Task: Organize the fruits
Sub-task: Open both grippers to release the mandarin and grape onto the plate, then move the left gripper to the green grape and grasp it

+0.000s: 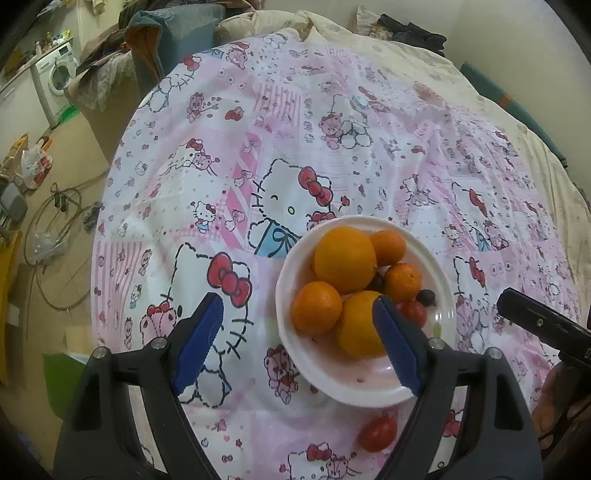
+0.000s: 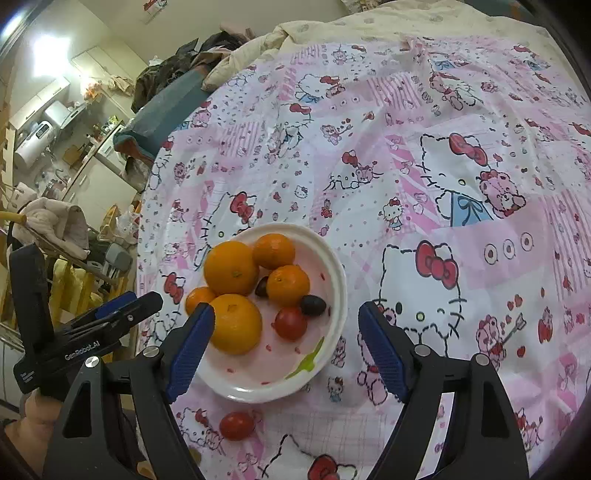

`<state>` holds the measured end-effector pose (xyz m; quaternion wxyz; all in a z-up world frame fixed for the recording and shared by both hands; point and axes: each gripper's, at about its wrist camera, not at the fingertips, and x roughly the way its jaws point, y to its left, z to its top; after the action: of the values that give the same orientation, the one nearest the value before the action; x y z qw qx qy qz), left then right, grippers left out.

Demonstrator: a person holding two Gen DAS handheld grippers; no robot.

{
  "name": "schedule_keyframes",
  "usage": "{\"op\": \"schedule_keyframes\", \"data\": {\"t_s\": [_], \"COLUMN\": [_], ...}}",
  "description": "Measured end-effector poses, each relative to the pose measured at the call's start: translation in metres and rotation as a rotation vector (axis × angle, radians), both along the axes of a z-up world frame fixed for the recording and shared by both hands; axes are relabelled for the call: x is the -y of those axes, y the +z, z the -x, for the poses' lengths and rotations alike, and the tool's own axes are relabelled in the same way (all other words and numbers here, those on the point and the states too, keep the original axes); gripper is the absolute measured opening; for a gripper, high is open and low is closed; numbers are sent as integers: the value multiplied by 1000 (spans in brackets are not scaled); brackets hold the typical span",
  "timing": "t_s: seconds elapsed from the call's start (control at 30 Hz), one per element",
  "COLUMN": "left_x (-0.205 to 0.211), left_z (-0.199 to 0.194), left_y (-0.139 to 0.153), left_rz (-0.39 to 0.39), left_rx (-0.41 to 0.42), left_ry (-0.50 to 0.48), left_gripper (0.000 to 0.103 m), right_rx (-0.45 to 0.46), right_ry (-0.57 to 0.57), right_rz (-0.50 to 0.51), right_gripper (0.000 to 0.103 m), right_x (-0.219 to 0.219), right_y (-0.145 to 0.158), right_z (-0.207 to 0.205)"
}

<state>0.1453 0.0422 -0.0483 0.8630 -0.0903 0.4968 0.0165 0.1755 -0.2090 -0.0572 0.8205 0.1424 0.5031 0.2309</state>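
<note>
Right wrist view: round white bowl (image 2: 334,325) holds smooth oranges (image 2: 231,267), one tomato (image 2: 290,323), dark grapes (image 2: 312,305); loose tomato (image 2: 236,425) just beside bowl. Left gripper (image 1: 297,345), right gripper (image 2: 286,350): both wide open, empty.

We look out over a bed spread with a pink-and-white cartoon-cat sheet (image 1: 280,122), a cream quilt (image 2: 369,22) bunched at its far end. Beside it a teal cushion (image 1: 173,40) carries a heap of clothes (image 1: 107,70). On the tan floor (image 1: 62,280) we see a coiled hose (image 1: 51,229) and a plastic bag (image 1: 35,166). A white washing machine (image 1: 55,74) stands against the far wall (its round door faces us). From the right wrist view, a bright ceiling light (image 2: 50,55) glares over white cabinets (image 2: 92,61).
</note>
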Motion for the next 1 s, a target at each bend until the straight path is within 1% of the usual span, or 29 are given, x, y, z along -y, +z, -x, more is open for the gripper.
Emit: {"op": "schedule_keyframes", "data": {"t_s": [0.23, 0.43, 0.6, 0.83, 1.0], "left_x": [1, 0, 5, 13, 14], "left_z": [17, 35, 51, 73, 88], "left_y": [9, 10, 14, 15, 7], "left_rz": [-18, -6, -5, 30, 44], "left_rx": [12, -1, -2, -27, -73], "left_ry": [-2, 0, -24, -66, -74], "left_gripper": [80, 80, 80, 80, 80], "right_rx": [5, -13, -19, -42, -66], "right_ry": [-6, -17, -19, -46, -69], "right_rz": [-6, -20, -28, -51, -55], "right_gripper": [83, 83, 83, 83, 83], "right_x": [3, 5, 5, 13, 19], "right_y": [9, 9, 10, 7, 3], "right_z": [16, 31, 42, 66, 76]}}
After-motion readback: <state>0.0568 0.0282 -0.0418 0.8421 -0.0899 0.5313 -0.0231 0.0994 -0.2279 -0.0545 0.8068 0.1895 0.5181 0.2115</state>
